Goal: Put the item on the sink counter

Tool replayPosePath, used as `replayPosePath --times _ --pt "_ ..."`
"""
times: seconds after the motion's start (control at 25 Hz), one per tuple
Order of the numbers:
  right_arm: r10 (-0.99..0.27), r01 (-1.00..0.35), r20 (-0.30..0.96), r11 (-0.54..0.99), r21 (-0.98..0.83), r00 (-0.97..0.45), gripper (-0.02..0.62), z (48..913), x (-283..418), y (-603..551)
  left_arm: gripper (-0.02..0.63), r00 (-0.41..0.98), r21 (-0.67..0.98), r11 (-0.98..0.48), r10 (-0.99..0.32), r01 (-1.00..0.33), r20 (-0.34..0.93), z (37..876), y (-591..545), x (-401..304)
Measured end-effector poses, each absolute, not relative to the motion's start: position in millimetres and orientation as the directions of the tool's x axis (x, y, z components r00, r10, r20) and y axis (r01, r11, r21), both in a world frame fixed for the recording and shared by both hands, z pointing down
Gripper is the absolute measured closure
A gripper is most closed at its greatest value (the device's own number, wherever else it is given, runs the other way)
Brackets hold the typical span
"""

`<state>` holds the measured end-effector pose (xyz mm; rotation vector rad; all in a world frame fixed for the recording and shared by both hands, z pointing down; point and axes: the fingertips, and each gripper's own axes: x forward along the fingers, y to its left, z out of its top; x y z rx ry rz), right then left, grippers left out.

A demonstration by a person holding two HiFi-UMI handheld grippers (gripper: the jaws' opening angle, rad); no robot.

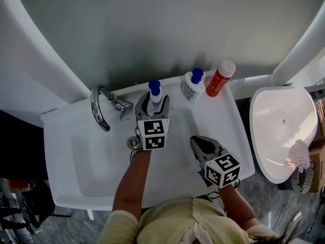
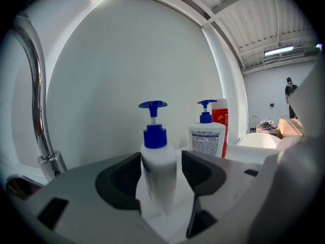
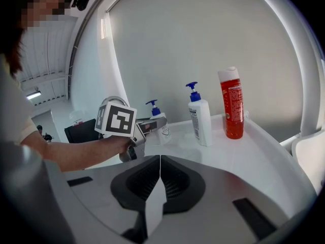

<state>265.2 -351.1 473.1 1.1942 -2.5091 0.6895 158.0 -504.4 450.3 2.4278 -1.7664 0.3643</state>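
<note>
The small pump bottle [image 2: 158,166] is seen standing upright at the far edge of the sink counter [image 1: 216,118], just right of the faucet [image 1: 99,108]. It is flanked by the jaws of the left gripper [image 1: 152,101], which are spread wide and not clamped on it. The right gripper [image 3: 160,160] is held nearer and to the right, its jaws closed together on nothing.

White sink counter [image 1: 226,115] with chrome faucet [image 1: 99,109], small pump bottle [image 1: 155,93], bigger pump bottle [image 1: 192,84], red bottle [image 1: 220,79]
</note>
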Motion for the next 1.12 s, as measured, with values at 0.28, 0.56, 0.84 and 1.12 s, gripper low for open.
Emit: replayPosePath --times 0.28,0.56,0.84,1.12 --pt "-0.663 -0.792 0.435 0.536 -0.292 -0.609 0.568 468 260 -340 0.334 0.294 -0.034 -0.313 -0.919 -0.949 0.263 448 -495 153" --pt "-0.683 -0.809 0.434 0.517 -0.280 -0.587 0.568 464 257 -325 0.334 0.307 0.006 -0.316 -0.914 -0.949 0.265 450 -472 150" --pt "-0.704 -0.823 0.426 0.501 -0.269 -0.568 0.568 460 255 -314 0.336 0.334 0.074 -0.327 -0.894 -0.942 0.299 456 -446 138" --pt "-0.724 -0.834 0.414 0.485 -0.265 -0.552 0.568 455 256 -306 0.336 0.389 0.110 -0.375 -0.859 -0.921 0.333 453 -412 140"
